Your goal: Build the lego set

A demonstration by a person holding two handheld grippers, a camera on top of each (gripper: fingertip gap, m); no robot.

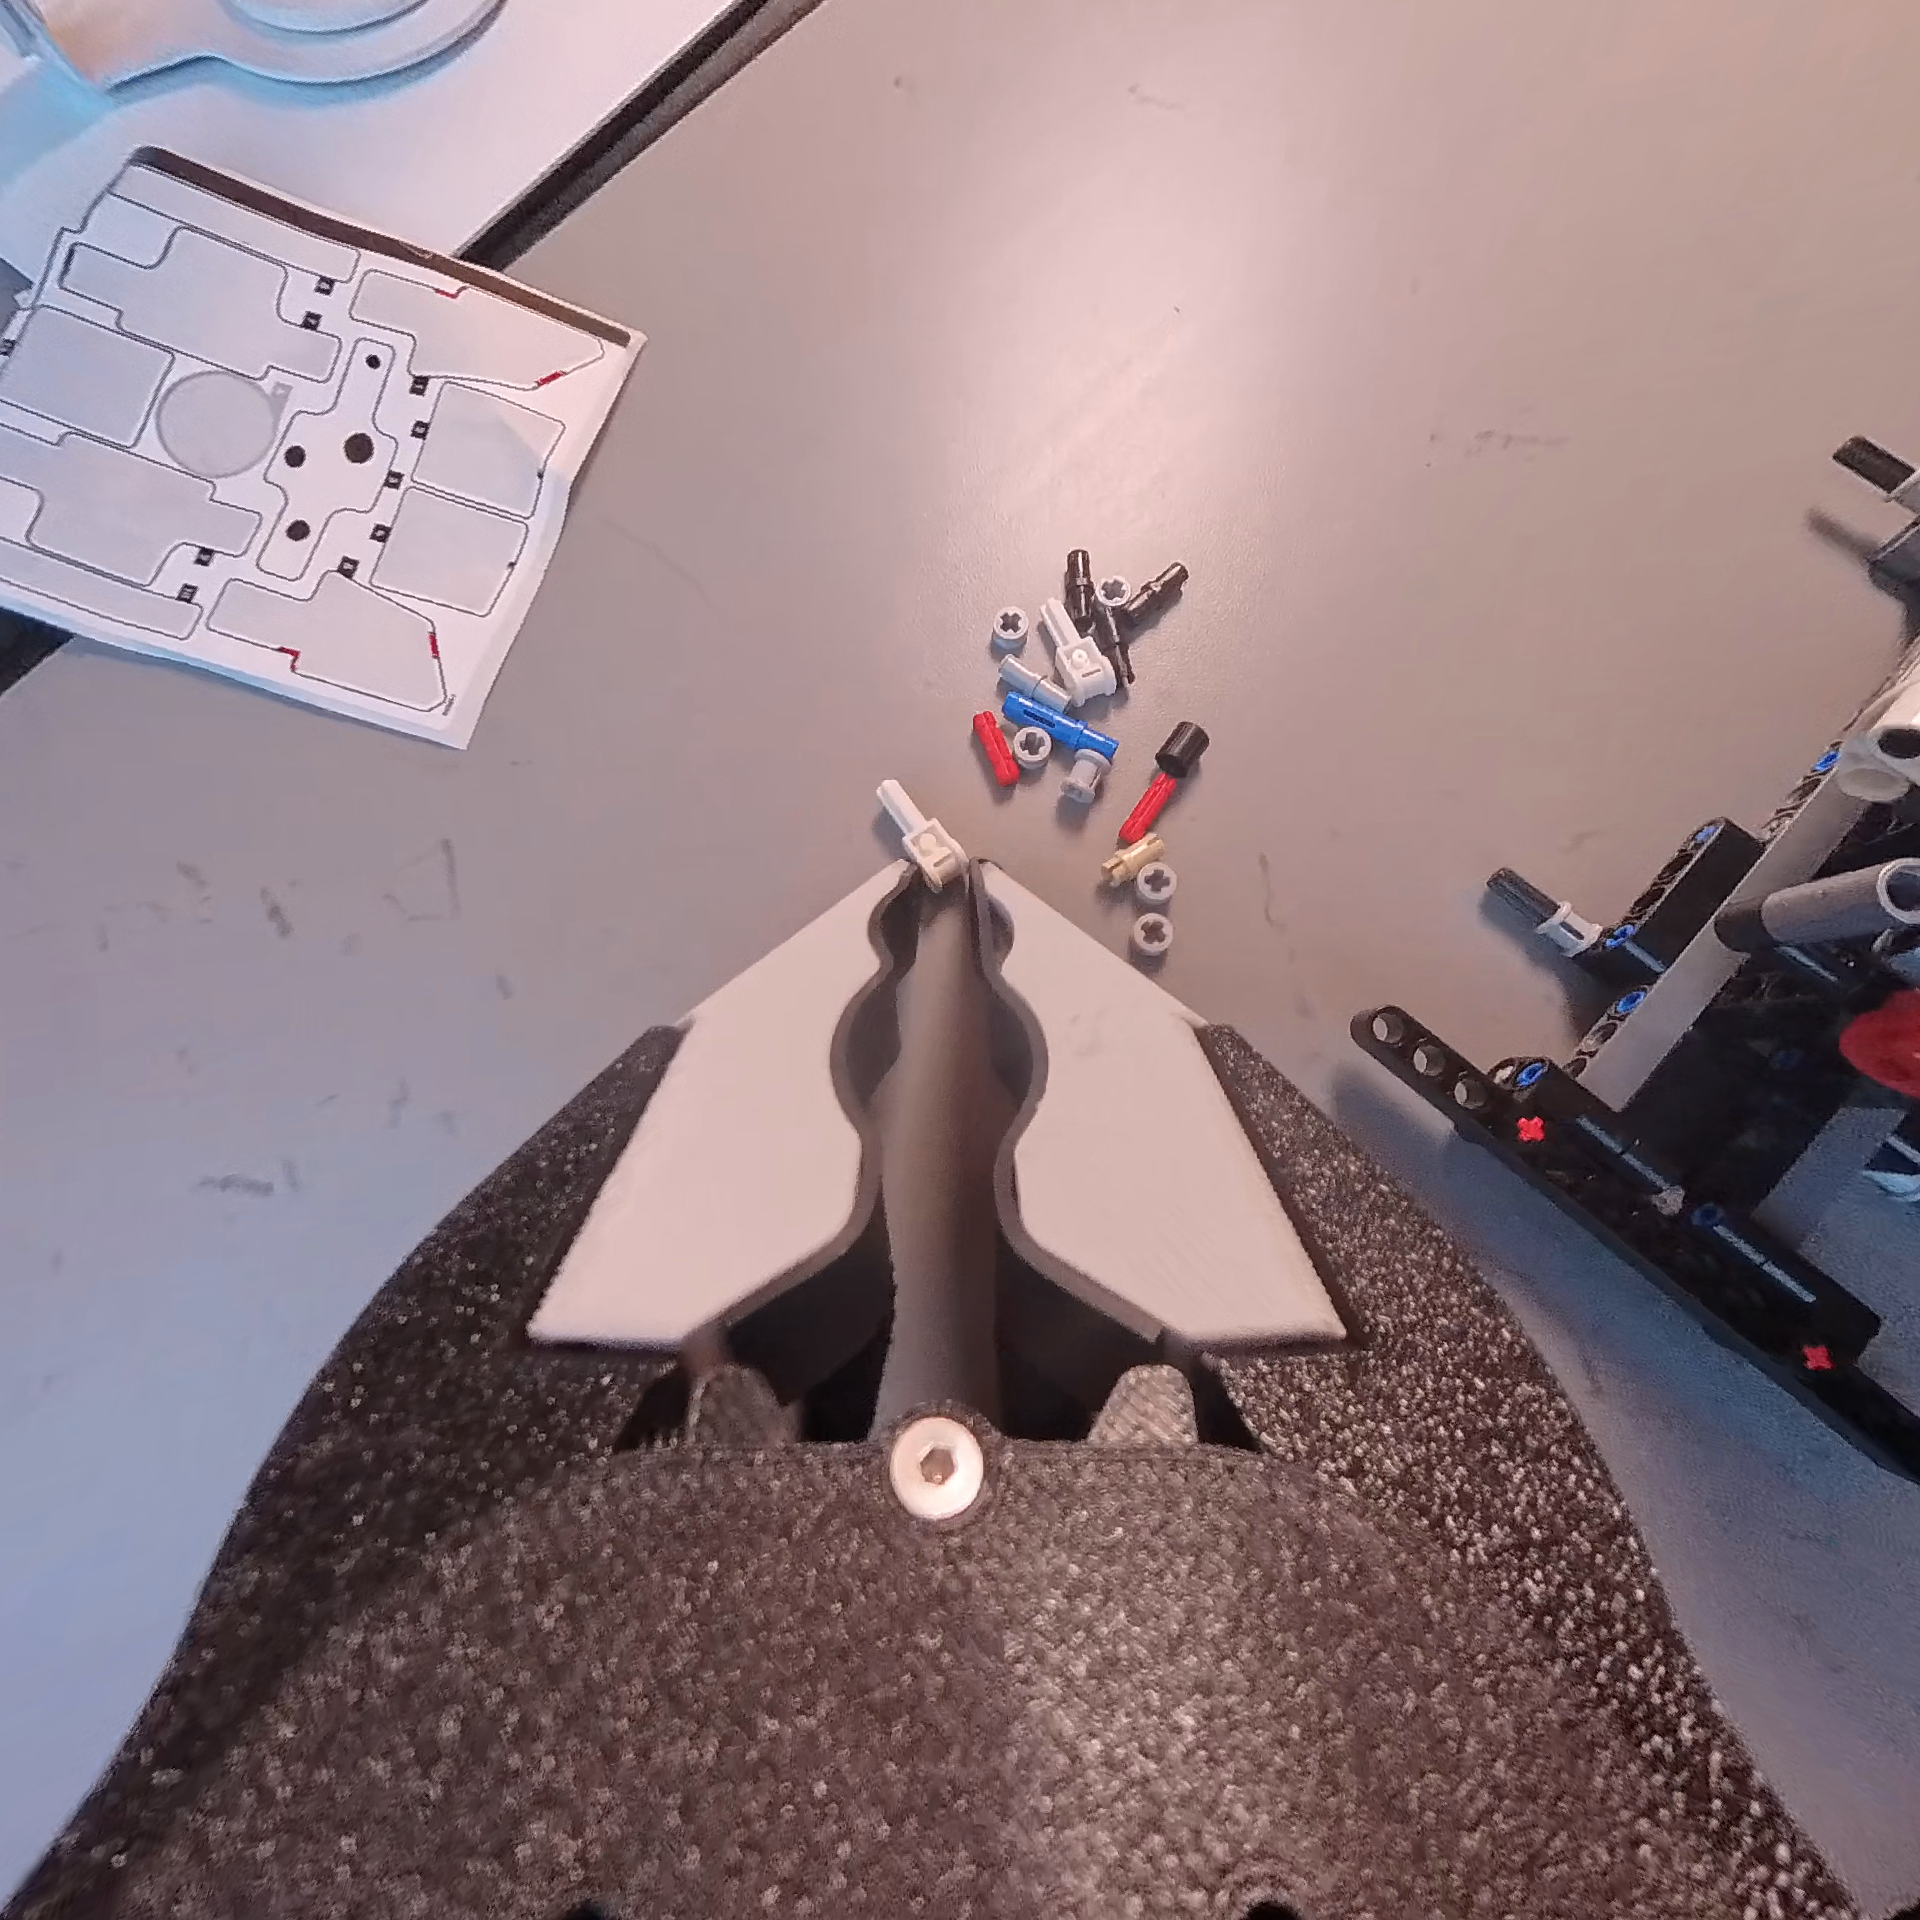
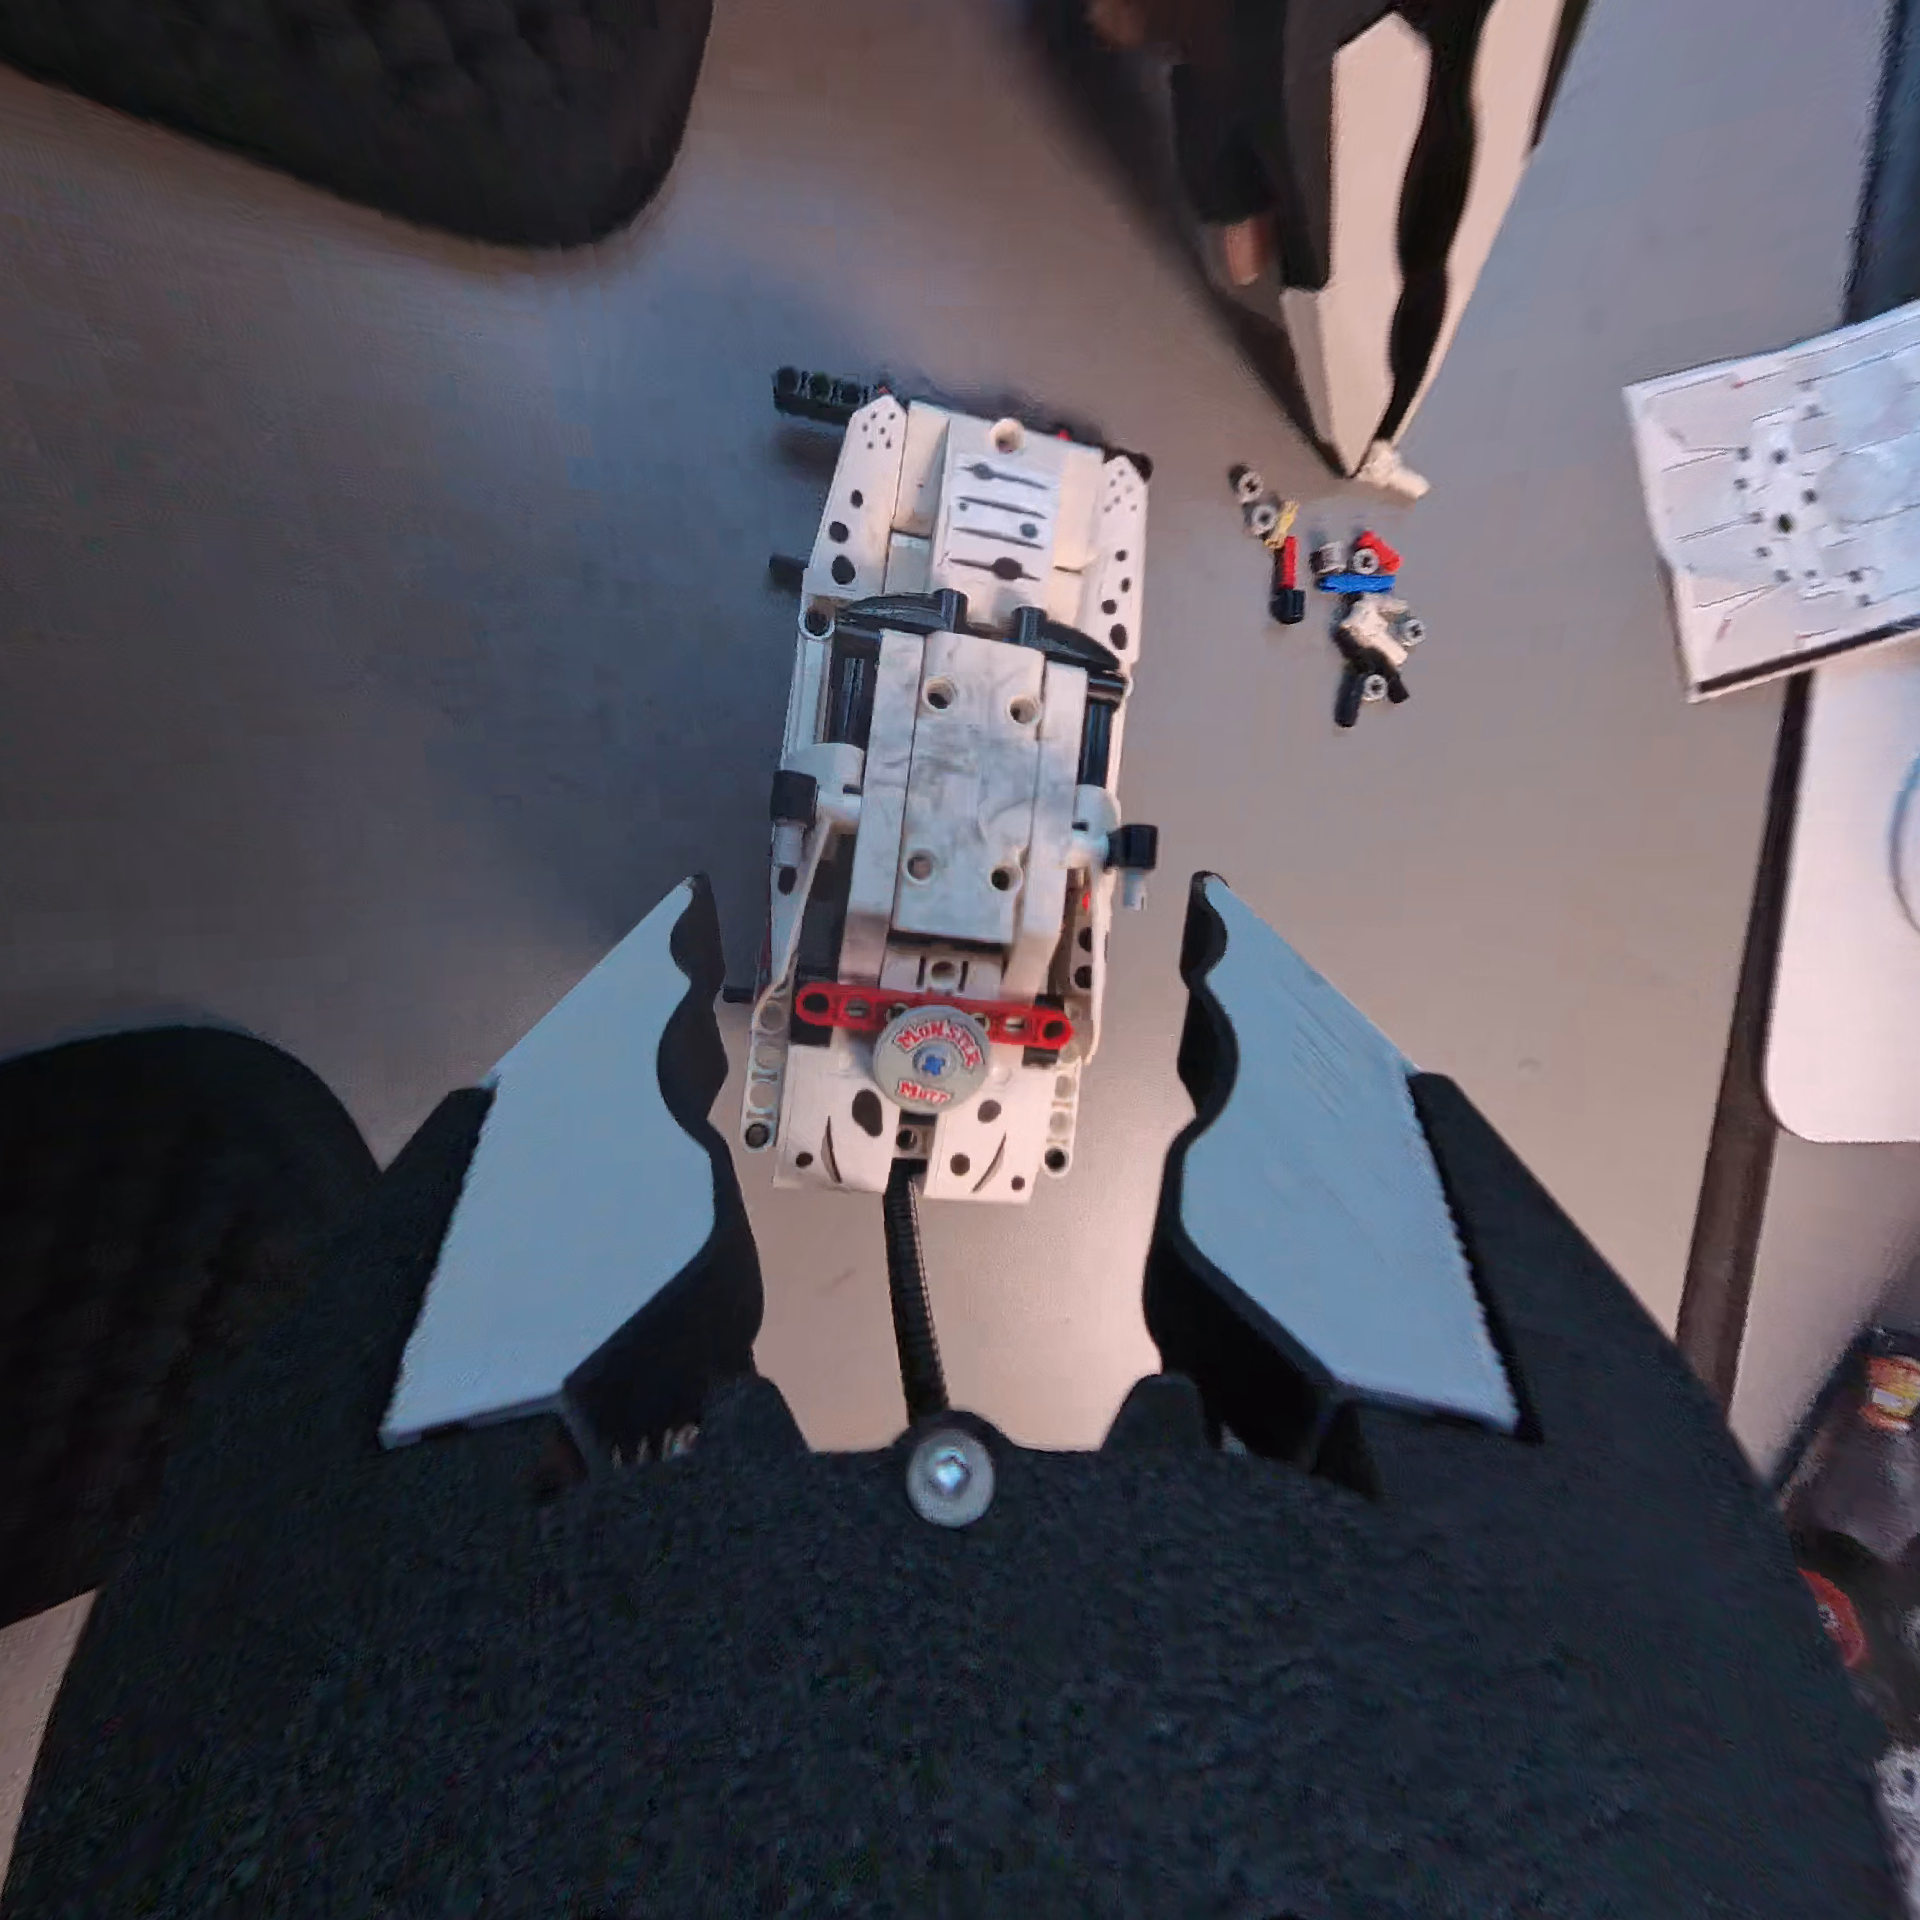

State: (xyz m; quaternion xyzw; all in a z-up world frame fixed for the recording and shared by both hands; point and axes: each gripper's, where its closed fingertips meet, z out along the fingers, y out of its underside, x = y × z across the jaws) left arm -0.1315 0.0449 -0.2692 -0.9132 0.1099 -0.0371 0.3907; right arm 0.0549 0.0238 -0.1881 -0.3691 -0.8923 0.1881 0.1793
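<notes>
Our left tongs [image 1: 943,871] pinch the white pin connector [image 1: 918,847]; right tongs [image 2: 951,940], spread apart, should steady the truck model [image 2: 956,790] squarely.

Bare table [image 2: 364,623] left of truck [image 2: 956,790]; loose pieces [image 2: 1340,592] crowd right.

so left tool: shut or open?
Shut. The left tool has its tips pinched on a small white connector piece, with no gap visible beside it.
</notes>
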